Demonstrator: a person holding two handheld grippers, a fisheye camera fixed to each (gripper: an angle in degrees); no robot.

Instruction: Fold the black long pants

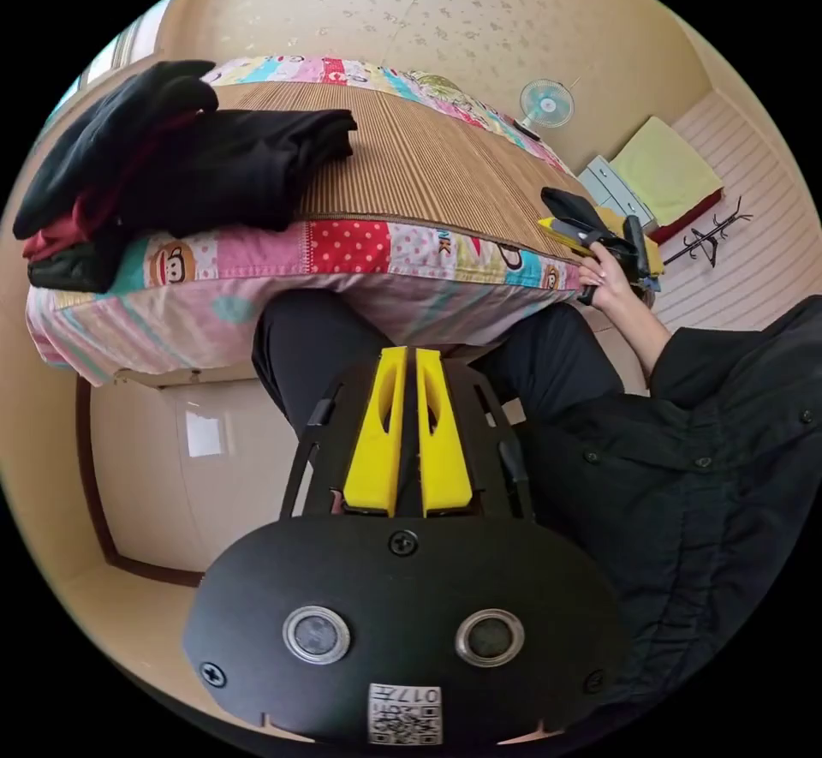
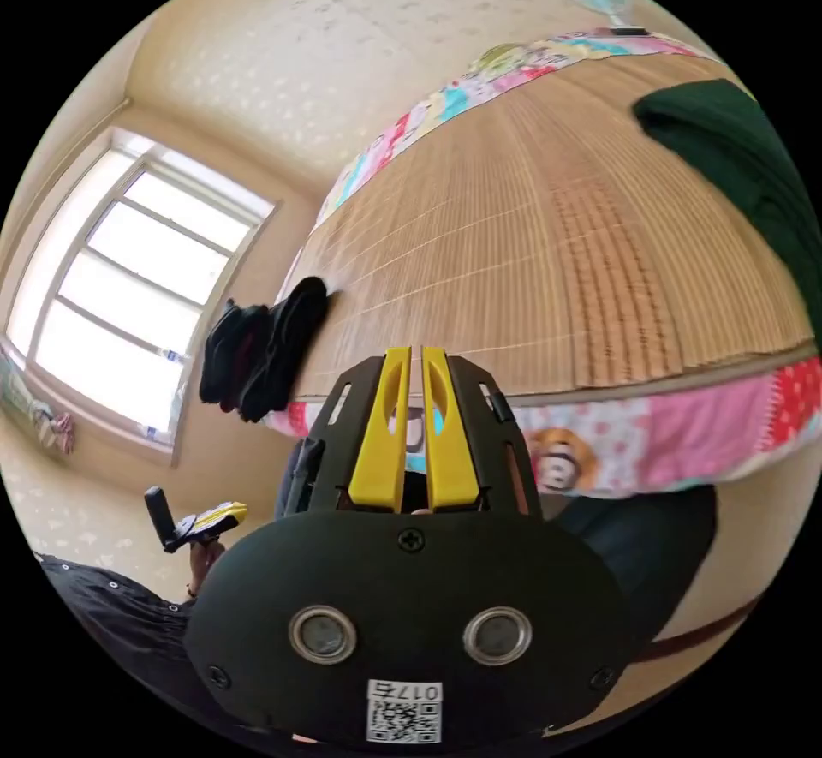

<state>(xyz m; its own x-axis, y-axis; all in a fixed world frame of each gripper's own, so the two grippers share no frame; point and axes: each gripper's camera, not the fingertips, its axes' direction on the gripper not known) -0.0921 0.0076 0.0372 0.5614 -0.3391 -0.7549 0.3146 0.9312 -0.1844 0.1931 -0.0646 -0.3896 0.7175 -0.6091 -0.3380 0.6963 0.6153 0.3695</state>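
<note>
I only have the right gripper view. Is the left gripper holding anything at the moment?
Observer: No. The left gripper has its jaws together with nothing between them, low beside the bed.
Operator: What is in that dark pile on the mat?
Observer: A folded black garment lies on the woven mat, and a red garment sits under the black clothes beside it.
Operator: Anything off past the far end of the bed?
Observer: A folded yellow blanket and a coat stand.
</note>
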